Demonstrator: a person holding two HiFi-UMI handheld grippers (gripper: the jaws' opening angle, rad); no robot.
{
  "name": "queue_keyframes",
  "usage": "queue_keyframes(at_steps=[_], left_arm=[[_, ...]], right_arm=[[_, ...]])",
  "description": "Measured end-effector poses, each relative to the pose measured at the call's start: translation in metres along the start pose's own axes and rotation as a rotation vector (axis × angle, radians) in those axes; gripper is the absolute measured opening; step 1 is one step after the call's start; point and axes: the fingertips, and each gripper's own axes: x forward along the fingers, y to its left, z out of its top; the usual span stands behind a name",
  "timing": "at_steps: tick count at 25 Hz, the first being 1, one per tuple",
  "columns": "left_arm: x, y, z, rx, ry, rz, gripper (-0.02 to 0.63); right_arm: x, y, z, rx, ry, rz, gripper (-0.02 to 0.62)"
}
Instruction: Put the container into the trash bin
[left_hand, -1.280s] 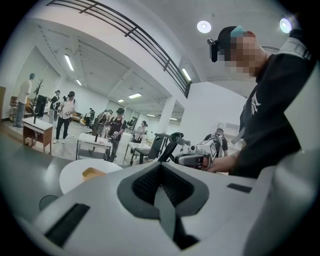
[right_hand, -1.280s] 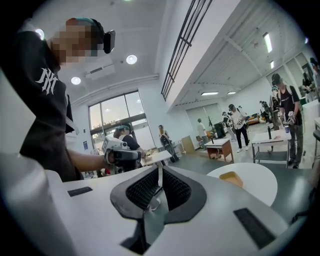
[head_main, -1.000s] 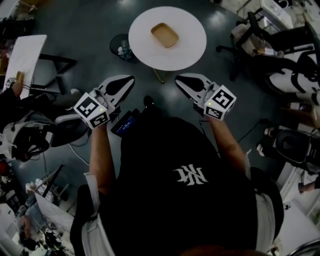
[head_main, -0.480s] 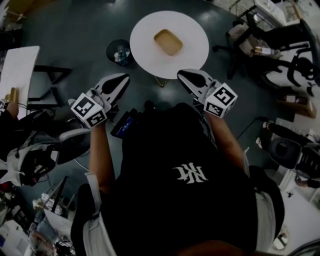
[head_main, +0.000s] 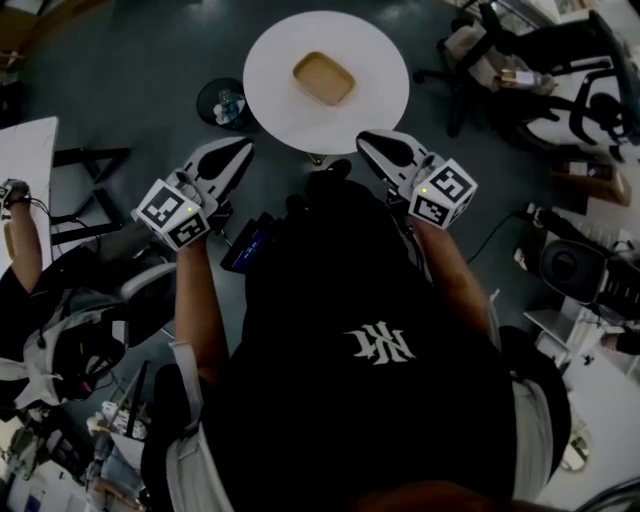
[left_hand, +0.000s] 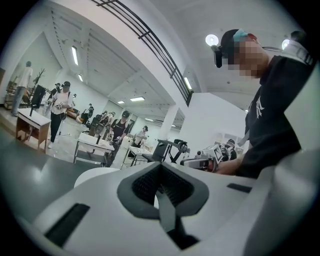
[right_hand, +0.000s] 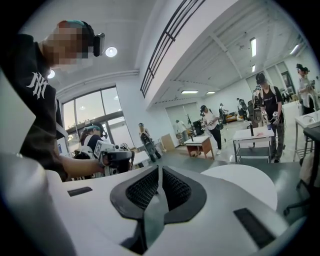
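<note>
Nearer the table (head_main: 375, 70) now, left claw (head_main: 238, 148) and right claw (head_main: 367, 138) are closed, empty.

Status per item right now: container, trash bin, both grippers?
container: on the round table, upright, empty, untouched.
trash bin: on the floor beside the table, open top, some litter inside.
left gripper: shut, empty.
right gripper: shut, empty.

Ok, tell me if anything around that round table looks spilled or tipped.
Nothing stands out. The container sits flat on the white table, and the trash bin stands upright on the floor beside it.
</note>
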Motion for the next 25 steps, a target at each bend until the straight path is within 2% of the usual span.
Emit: queue_keyframes(at_steps=[7, 13, 19, 25], left_arm=[[0.024, 0.019, 0.014, 0.025, 0.046, 0.007, 0.003], [0.052, 0.05, 0.025, 0.036, 0.105, 0.013, 0.003], [0.092, 0.077, 0.037, 0.071, 0.187, -0.008, 0.003], [0.131, 0.098, 0.047, 0.094, 0.292, -0.005, 0.003]], right_arm=[[0.014, -0.035, 0.01, 0.03, -0.056, -0.011, 0.049], [0.03, -0.083, 0.022, 0.069, -0.09, -0.039, 0.049], [0.03, -0.128, 0.033, 0.102, -0.125, -0.092, 0.049], [0.03, -0.157, 0.034, 0.128, -0.113, -0.091, 0.049]])
